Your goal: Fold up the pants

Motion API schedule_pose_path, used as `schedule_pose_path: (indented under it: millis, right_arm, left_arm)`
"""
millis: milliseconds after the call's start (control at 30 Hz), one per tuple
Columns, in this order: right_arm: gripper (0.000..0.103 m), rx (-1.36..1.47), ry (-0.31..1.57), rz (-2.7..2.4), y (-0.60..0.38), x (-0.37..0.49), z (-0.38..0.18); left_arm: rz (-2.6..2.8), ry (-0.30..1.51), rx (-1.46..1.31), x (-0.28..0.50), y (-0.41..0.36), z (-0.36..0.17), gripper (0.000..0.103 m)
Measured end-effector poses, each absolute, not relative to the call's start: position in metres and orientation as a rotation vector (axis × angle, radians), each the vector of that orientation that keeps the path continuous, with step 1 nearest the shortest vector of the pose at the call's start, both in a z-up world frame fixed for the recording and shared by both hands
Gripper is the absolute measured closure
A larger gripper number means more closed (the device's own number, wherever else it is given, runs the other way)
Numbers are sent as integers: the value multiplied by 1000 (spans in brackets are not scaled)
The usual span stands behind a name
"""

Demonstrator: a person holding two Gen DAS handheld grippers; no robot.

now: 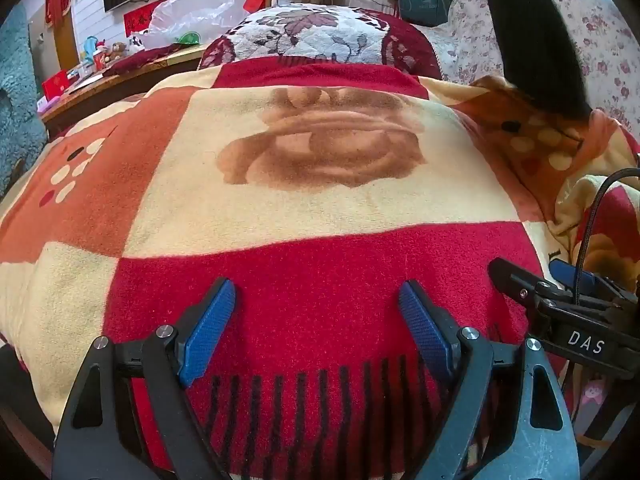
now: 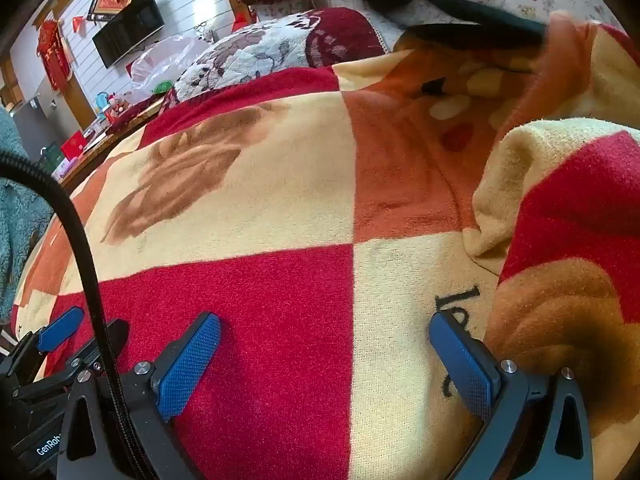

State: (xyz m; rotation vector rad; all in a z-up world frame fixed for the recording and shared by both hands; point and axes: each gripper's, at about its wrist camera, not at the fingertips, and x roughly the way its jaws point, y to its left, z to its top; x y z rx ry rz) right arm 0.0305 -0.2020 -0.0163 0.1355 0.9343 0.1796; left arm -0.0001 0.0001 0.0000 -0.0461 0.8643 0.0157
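Note:
Black pants (image 1: pixel 532 40) lie at the far right of the bed, partly on the rumpled blanket; only a dark strip shows. In the right wrist view the pants (image 2: pixel 476 26) are a dark shape at the top. My left gripper (image 1: pixel 316 292) is open and empty, low over the red patch of the blanket. My right gripper (image 2: pixel 326 326) is open and empty over the red and cream patches. The right gripper's body shows at the right edge of the left wrist view (image 1: pixel 560 304). The left gripper's body shows at the lower left of the right wrist view (image 2: pixel 60 336).
A checked red, cream and orange blanket (image 1: pixel 320 200) covers the bed. Its right side is bunched into folds (image 2: pixel 560 200). A floral pillow (image 1: pixel 312 36) lies at the far end. A wooden table (image 1: pixel 112 76) with small items stands at the left. A black cable (image 2: pixel 80 240) crosses the left.

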Motion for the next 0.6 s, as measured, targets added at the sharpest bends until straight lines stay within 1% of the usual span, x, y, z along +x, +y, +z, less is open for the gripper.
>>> schedule_pose_path:
  millis: [600]
  right_arm:
    - [0, 139, 927, 182, -202, 30, -16]
  left_arm:
    - [16, 864, -45, 0, 0, 0, 18]
